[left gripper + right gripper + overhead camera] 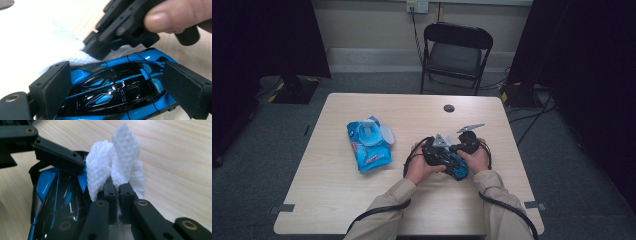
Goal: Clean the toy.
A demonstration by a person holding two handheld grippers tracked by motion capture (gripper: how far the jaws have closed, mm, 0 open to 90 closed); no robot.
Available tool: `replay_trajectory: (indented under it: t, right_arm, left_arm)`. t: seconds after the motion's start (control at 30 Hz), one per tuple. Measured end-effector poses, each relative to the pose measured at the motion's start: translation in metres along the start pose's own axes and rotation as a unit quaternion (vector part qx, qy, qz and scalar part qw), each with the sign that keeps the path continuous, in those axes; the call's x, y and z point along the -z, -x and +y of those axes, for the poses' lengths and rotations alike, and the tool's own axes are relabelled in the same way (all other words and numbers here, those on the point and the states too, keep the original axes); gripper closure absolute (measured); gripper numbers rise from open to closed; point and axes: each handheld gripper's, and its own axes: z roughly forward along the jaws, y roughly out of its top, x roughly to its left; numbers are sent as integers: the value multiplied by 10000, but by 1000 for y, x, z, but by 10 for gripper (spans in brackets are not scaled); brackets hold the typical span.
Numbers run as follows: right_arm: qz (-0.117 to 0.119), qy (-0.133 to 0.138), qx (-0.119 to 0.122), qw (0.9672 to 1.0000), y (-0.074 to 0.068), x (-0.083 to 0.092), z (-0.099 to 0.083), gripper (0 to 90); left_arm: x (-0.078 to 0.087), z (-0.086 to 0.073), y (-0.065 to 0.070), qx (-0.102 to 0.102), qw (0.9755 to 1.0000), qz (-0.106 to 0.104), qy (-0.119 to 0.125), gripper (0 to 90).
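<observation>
— Listing what sits on the table [337, 200]: what is item one?

— Toy car [120, 87], glossy blue and black, lying near the person's edge of the table, right of centre. In the high view it [457, 167] shows between the two hands.

— Who has it?

— Left gripper [117, 95]. Its two padded jaws stand on either side of the car body, pads against the sides, so it is clenched on the toy car. In the high view the left gripper [437, 152] lies over the car, with a grey three-cornered plate on top.

— Item two?

— White wipe [117, 162], crumpled, with a dimpled weave. It stands up in a bunch out of the right gripper [117, 191], whose jaws are pinched together on its lower end. So: right gripper grasping the wipe.

— Where is the wipe relative to the car?

— Just beside it, against the car's upper edge as the right gripper view shows. In the left gripper view the right gripper [97, 52] comes in from above with the wipe [70, 50] lying beyond the car; a fingertip of the right hand [175, 16] rests on the gripper's body.

— Item three?

— Blue pack of wipes [368, 144], lid flipped open, lying flat left of the hands, well apart from the car.

— Anything off the table?

— Black folding chair [456, 52] on the far side, by the wall. Cables trail from both grippers towards the person.
</observation>
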Motion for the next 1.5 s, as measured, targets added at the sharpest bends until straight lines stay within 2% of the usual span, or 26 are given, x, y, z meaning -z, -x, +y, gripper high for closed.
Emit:
replay_trajectory:
  t: [0.13,0.37,0.5,0.8,1.33,1.5]
  right_arm:
    - [36,-45,55,10000,2,6,-5,870]
    - [252,-10,46,9997,9,18,-17,870]
    - [279,-39,70,9996,11,25,-24,869]
    - [224,-13,119,9997,13,38,-37,870]
    - [228,82,9,9997,15,57,-59,869]
    - [129,114,43,9998,11,62,-65,869]
  left_arm:
    - [0,2,1,3,10000,22,-87,89]
    - [-1,3,1,4,9999,24,-109,89]
    - [-1,3,2,16,9999,42,-90,88]
    - [-2,4,4,-4,9999,47,-99,88]
    - [-3,5,7,-31,9999,79,-122,89]
    - [-4,5,8,-24,9999,63,-141,89]
